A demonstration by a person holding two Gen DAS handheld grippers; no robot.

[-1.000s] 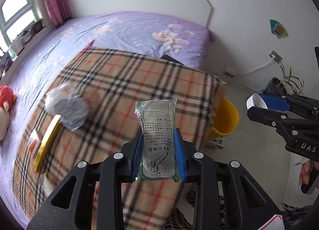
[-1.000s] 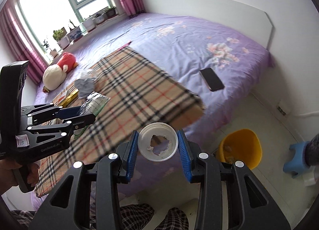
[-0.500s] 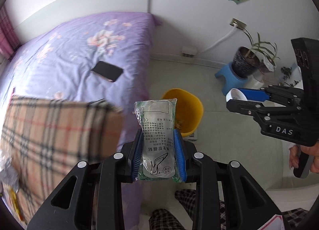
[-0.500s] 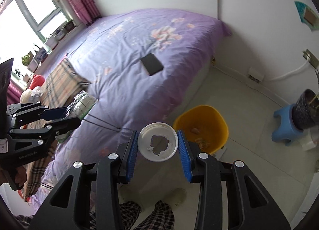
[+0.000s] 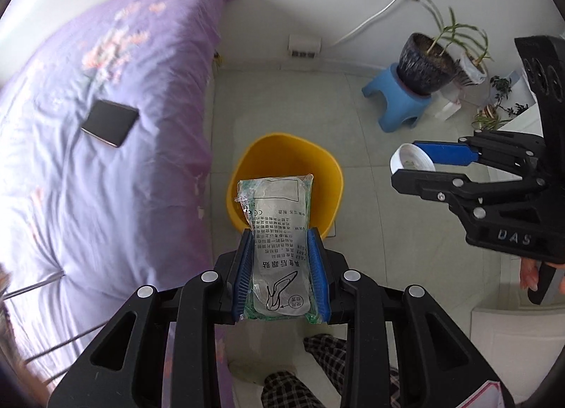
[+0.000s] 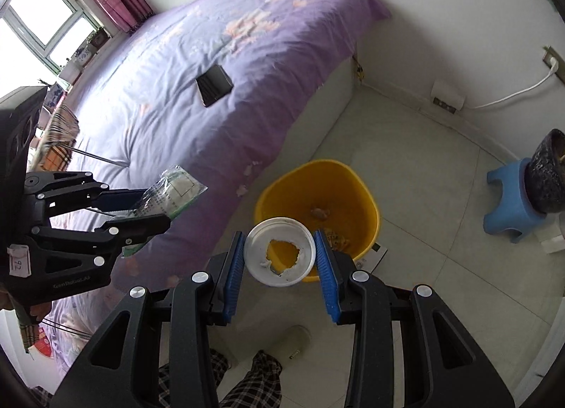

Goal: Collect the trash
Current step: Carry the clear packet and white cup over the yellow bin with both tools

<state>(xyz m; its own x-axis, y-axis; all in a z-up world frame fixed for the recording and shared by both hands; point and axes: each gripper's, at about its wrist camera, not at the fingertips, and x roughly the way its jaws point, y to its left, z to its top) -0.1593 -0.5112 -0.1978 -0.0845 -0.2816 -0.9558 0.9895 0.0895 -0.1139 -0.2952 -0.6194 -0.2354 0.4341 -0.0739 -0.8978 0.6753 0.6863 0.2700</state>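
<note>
My left gripper (image 5: 280, 242) is shut on a clear plastic packet (image 5: 277, 231) with green edges and printed text, held above the near rim of a yellow bin (image 5: 319, 167) on the floor. My right gripper (image 6: 280, 242) is shut on a white paper cup with a torn bottom (image 6: 280, 252), held over the near rim of the same yellow bin (image 6: 349, 192). The bin holds some scraps. Each gripper shows in the other view: the right one with the cup (image 5: 411, 162), the left one with the packet (image 6: 176, 189).
A bed with a purple cover (image 5: 88, 160) stands left of the bin, a black phone (image 5: 109, 123) on it. A blue stool (image 5: 399, 104) with a dark plant pot (image 5: 425, 65) stands at the back right by the wall. My legs in plaid trousers (image 6: 254, 379) are below.
Both grippers have swung right, away from the plaid blanket and across the bed, to above the yellow bin. Each keeps its hold on its item.
</note>
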